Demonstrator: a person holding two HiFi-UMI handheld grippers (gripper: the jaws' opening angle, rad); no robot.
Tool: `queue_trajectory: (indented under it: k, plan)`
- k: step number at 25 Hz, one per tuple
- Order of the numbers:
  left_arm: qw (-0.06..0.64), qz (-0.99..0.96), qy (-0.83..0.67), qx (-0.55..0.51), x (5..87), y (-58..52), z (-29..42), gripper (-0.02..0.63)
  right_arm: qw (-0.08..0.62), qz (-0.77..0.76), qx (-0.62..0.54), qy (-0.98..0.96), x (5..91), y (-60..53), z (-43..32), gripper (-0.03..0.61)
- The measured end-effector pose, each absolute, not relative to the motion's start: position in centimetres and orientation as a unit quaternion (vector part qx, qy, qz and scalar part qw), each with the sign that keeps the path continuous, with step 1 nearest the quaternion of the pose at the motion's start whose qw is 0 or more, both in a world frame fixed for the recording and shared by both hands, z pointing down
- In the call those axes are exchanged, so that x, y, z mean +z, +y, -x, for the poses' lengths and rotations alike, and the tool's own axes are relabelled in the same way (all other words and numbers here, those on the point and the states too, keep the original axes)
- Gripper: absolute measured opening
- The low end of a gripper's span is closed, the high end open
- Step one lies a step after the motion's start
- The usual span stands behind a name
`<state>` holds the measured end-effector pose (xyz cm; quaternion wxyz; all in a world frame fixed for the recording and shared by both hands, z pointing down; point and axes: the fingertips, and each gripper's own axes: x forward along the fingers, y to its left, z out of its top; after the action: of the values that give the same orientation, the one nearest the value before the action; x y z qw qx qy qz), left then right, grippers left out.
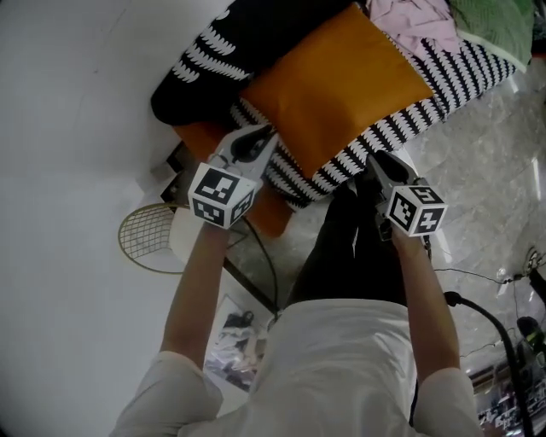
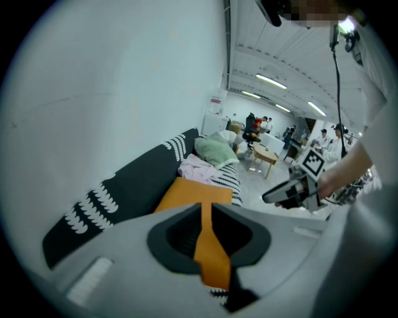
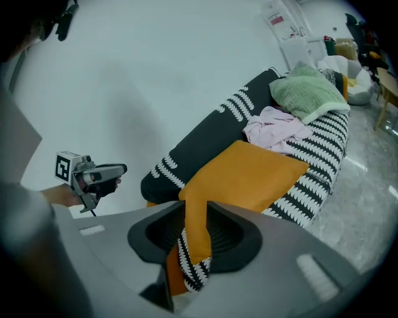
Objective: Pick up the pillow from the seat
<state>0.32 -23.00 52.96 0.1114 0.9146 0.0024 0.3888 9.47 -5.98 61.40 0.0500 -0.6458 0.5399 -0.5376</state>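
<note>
An orange pillow (image 1: 333, 85) lies on the seat of a sofa with a black-and-white patterned cover (image 1: 409, 111). My left gripper (image 1: 256, 136) hovers by the pillow's near left corner, jaws a narrow slit apart with nothing pinched. In the left gripper view the pillow (image 2: 186, 192) shows through that slit. My right gripper (image 1: 375, 162) is at the seat's front edge, just short of the pillow's near side, jaws a little apart and holding nothing. In the right gripper view the pillow (image 3: 249, 177) and the striped cover (image 3: 193, 267) show between its jaws.
A pink cloth (image 1: 418, 21) and a green blanket (image 1: 499, 26) lie further along the sofa. Another orange cushion (image 1: 269, 213) sits low by the sofa's end. A round wire basket (image 1: 149, 239) stands by the white wall. Cables (image 1: 478, 307) run across the marble floor at right.
</note>
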Motion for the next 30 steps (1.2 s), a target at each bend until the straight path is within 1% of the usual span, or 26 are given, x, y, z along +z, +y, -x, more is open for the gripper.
queue_trajectory:
  k: [2, 3, 4, 5, 8, 13, 19, 22, 26, 30]
  plan:
    - [0.110, -0.913, 0.006, 0.392, 54.0, -23.5, -1.2, 0.079, 0.052, 0.644, -0.547, 0.533, 62.8, -6.6, -10.0, 0.131]
    - [0.108, -0.912, 0.008, 0.396, 54.5, -23.7, -1.6, 0.102, 0.051, 0.642, -0.555, 0.527, 63.7, -6.8, -10.2, 0.160]
    - [0.105, -0.911, 0.010, 0.399, 55.1, -24.1, -2.0, 0.110, 0.049, 0.641, -0.563, 0.520, 64.6, -7.0, -10.4, 0.191]
    - [0.103, -0.910, 0.010, 0.402, 55.8, -24.6, -2.5, 0.114, 0.047, 0.641, -0.569, 0.514, 65.5, -7.3, -10.7, 0.202]
    - [0.102, -0.907, 0.010, 0.409, 58.3, -26.6, -3.4, 0.126, 0.037, 0.638, -0.580, 0.505, 68.2, -8.7, -11.3, 0.223]
    - [0.098, -0.902, 0.018, 0.419, 63.6, -29.8, -3.5, 0.138, 0.029, 0.633, -0.600, 0.488, 73.2, -10.5, -10.6, 0.230]
    - [0.085, -0.893, 0.039, 0.441, 68.1, -30.9, -4.9, 0.169, 0.041, 0.629, -0.631, 0.452, 78.2, -10.4, -11.0, 0.249]
    - [0.090, -0.891, 0.040, 0.443, 70.9, -30.8, -6.2, 0.183, 0.050, 0.630, -0.641, 0.436, 81.1, -9.7, -11.7, 0.261]
    - [0.094, -0.890, 0.036, 0.444, 75.1, -30.5, -6.4, 0.222, 0.066, 0.629, -0.659, 0.407, 85.3, -8.1, -11.0, 0.299]
    - [0.090, -0.880, 0.048, 0.465, 77.5, -33.5, -6.6, 0.270, 0.084, 0.624, -0.668, 0.396, 85.9, -10.8, -10.3, 0.350]
